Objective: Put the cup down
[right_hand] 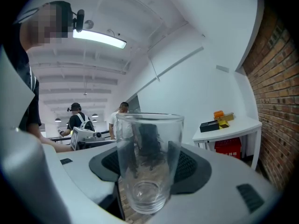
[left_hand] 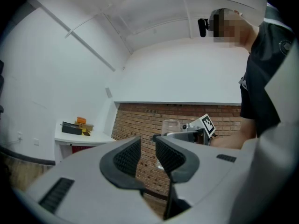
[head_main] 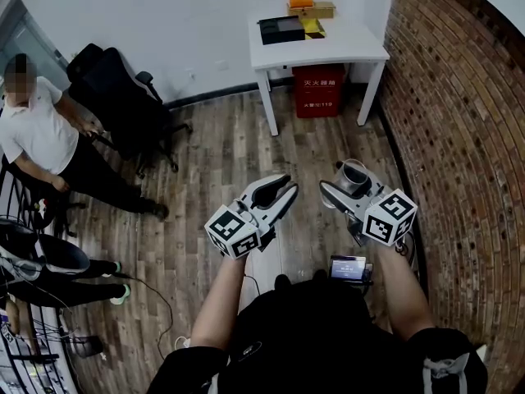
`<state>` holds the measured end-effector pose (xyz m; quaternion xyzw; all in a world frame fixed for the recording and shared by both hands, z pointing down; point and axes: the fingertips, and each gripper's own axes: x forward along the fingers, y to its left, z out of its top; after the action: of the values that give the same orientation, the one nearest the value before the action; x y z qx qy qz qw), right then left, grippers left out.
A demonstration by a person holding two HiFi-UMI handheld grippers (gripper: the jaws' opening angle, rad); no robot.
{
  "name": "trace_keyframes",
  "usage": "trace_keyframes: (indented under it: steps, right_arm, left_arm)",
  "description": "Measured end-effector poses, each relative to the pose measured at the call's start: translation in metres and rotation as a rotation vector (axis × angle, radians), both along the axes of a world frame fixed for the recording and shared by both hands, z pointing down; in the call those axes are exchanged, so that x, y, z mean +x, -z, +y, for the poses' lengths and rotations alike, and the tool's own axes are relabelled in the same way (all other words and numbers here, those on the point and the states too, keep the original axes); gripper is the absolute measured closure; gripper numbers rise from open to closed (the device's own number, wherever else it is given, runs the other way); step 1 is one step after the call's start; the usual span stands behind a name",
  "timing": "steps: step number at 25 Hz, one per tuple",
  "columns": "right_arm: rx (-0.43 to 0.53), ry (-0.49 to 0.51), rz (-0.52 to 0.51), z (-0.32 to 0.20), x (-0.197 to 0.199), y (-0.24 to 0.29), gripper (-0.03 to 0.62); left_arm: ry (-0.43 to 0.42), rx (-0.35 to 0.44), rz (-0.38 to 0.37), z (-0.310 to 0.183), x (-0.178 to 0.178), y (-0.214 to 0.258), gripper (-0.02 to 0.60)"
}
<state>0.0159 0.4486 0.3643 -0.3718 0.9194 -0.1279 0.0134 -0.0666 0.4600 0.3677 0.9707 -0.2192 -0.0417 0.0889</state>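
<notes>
A clear glass cup stands upright between the jaws of my right gripper, held in the air above the wood floor. In the right gripper view the cup fills the space between the dark pads, and the right gripper is shut on it. My left gripper hovers to the left of the cup, apart from it. In the left gripper view the left gripper shows a narrow gap with nothing in it, and the cup appears beyond it.
A white table stands ahead by the wall, bearing a black box and orange and yellow boxes, with a red box under it. A brick wall runs along the right. A black office chair and a person are at the left.
</notes>
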Motion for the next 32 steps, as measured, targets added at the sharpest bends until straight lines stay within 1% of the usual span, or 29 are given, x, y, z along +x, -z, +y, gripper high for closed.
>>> trace_keyframes:
  steps: [5, 16, 19, 22, 24, 29, 32]
  right_arm:
    - [-0.003, -0.003, -0.003, 0.000, 0.006, -0.001, 0.312]
    - [-0.007, -0.004, -0.015, -0.004, 0.031, -0.008, 0.312]
    - [-0.005, 0.000, -0.020, -0.008, 0.043, -0.009, 0.312]
    - [-0.001, 0.009, -0.024, -0.012, 0.055, -0.012, 0.312]
    - [-0.001, 0.012, -0.028, -0.014, 0.062, -0.015, 0.312]
    - [-0.012, 0.014, -0.035, -0.019, 0.072, -0.024, 0.312]
    - [-0.019, 0.013, -0.039, -0.027, 0.079, -0.028, 0.312]
  left_arm:
    - [0.003, -0.008, -0.001, -0.001, 0.004, -0.001, 0.491]
    - [0.007, -0.012, -0.017, -0.005, 0.027, -0.008, 0.491]
    - [0.016, -0.003, -0.024, -0.009, 0.037, -0.008, 0.491]
    - [0.037, 0.028, -0.031, -0.013, 0.046, -0.006, 0.492]
    - [0.045, 0.035, -0.035, -0.015, 0.051, -0.008, 0.492]
    - [0.055, 0.016, -0.044, -0.018, 0.059, -0.017, 0.492]
    - [0.058, 0.015, -0.063, -0.027, 0.065, -0.022, 0.492]
